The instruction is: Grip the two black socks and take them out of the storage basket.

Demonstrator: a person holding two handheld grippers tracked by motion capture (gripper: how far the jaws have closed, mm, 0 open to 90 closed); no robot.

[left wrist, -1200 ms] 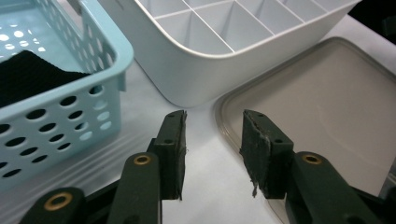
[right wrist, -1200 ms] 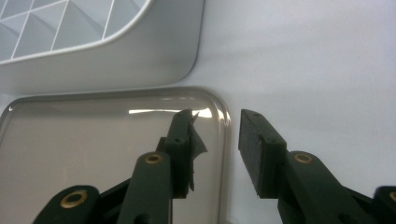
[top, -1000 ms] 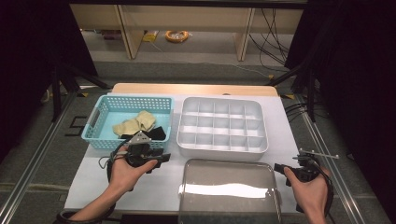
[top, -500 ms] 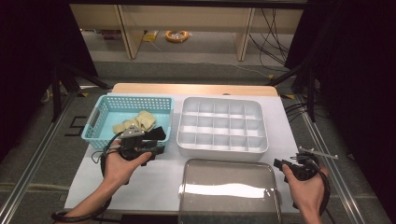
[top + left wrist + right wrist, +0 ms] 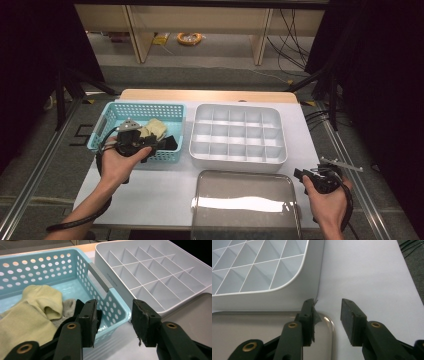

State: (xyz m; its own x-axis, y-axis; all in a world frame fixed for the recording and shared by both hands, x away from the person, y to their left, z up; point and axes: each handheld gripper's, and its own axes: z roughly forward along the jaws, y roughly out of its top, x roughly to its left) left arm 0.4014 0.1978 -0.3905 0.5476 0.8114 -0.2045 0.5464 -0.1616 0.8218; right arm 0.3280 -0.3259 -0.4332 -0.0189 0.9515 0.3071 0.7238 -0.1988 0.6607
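Where socks lie — basket wall between

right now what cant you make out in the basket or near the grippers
- Socks in the blue basket: left gripper view, the count is unclear; they overlap, and the left gripper covers the dark one.
- Basket's near wall: high view, hidden behind the left hand.
- Metal tray: high view, near edge cut off by the frame.

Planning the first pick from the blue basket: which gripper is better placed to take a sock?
Left. The left gripper hangs open at the perforated light-blue plastic basket, beside the pale yellow fabric socks. The right gripper waits open by the shiny metal tray, far across the table.
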